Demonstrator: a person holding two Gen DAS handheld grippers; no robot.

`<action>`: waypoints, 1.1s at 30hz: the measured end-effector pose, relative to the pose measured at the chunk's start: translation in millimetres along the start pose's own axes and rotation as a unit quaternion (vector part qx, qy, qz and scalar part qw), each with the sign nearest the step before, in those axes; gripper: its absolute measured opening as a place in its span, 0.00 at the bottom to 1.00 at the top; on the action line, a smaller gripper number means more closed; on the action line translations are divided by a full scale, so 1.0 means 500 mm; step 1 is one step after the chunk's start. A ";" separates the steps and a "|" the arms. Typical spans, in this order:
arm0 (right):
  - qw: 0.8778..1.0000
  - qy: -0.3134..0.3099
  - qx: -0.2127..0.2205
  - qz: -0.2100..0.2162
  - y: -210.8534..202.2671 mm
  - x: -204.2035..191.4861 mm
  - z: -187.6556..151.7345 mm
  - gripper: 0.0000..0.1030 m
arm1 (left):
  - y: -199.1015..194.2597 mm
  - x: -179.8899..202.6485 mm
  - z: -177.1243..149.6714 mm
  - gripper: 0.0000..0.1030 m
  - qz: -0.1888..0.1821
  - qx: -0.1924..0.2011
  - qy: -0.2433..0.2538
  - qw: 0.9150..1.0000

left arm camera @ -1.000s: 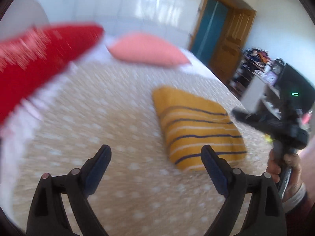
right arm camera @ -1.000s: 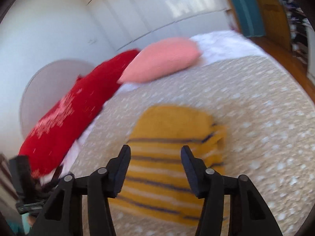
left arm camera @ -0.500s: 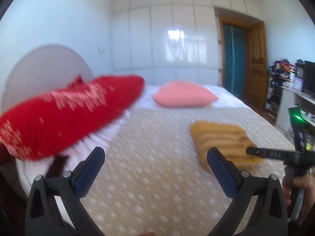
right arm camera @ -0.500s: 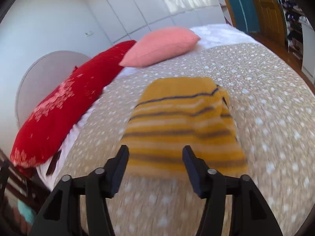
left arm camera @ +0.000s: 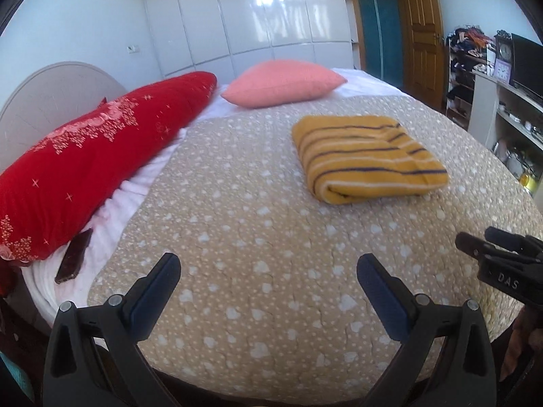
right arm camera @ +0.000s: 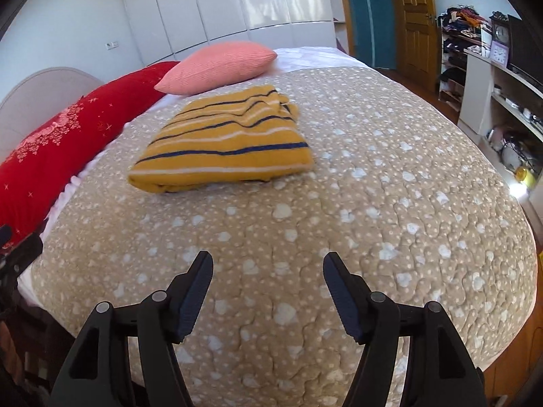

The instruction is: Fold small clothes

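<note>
**Folded garment left on the bedspread, both grippers empty**

Garment [left arm camera: 368, 159] of mustard yellow with dark and white stripes is seen lying folded on the beige dotted bedspread [left arm camera: 258, 254], at about one o'clock in the left wrist view and at eleven o'clock in the right wrist view. It is touched by neither gripper and lies well apart from both.

The left gripper [left arm camera: 268, 271] is held above the bedspread with its jaws spread as wide as they go; nothing is gripped between them. The right gripper [right arm camera: 268, 271] is likewise pointed down over bare bedspread, its jaws parted and opening, with only the cover seen between the fingers. Its black body is also seen at four o'clock in the left wrist view.

A pink pillow [left arm camera: 283, 83] is placed beyond the garment at twelve o'clock, and a long red cushion [left arm camera: 91, 156] is laid along the bed's edge at nine to ten o'clock. A dark flat object [left arm camera: 73, 257], possibly a phone, lies on the white sheet beside it.
</note>
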State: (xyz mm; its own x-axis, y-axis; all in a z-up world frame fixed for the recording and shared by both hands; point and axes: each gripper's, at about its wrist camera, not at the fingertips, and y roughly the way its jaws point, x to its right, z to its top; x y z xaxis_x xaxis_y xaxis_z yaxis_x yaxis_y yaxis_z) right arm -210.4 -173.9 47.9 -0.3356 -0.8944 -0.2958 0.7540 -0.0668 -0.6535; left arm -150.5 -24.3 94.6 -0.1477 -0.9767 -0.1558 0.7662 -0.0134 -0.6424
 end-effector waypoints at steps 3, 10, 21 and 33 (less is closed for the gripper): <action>1.000 0.001 -0.004 0.003 0.013 -0.005 -0.005 0.70 | 0.015 0.000 -0.005 1.00 -0.009 -0.019 -0.004 1.000; 1.000 -0.013 -0.015 -0.003 0.024 -0.021 -0.015 0.70 | 0.031 -0.006 -0.011 1.00 -0.023 -0.040 -0.016 0.999; 0.999 -0.028 -0.021 -0.007 0.033 -0.034 -0.014 0.72 | 0.055 -0.009 -0.023 1.00 -0.034 -0.070 -0.022 0.997; 0.999 -0.021 -0.036 -0.012 0.051 -0.021 -0.017 0.72 | 0.117 -0.017 -0.054 1.00 -0.047 -0.129 -0.044 0.989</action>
State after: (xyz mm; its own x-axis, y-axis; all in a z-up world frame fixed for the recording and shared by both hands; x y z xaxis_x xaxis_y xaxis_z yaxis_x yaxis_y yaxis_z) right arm -192.2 -162.7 28.4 -0.3281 -0.9109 -0.2503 0.7023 -0.0579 -0.7095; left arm -121.2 -11.0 38.3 -0.1464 -0.9888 -0.0275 0.5641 -0.0606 -0.8235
